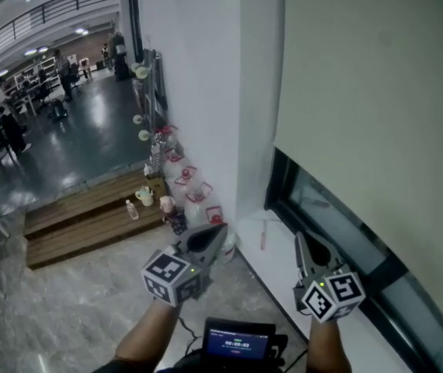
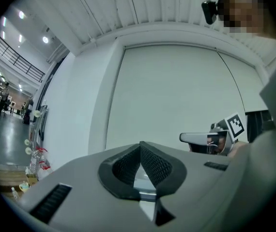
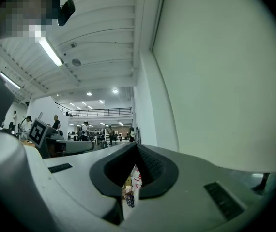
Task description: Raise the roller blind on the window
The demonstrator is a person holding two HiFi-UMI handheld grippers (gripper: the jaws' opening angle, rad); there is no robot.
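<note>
Head view shows a flat, matte roller blind (image 1: pixel 377 92).

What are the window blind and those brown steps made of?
The roller blind looks like pale, matte fabric: it hangs flat and smooth with no shine, though it could be a stiff plastic sheet. The steps look like wood: brown boards with long seams and a slight gloss.
</note>
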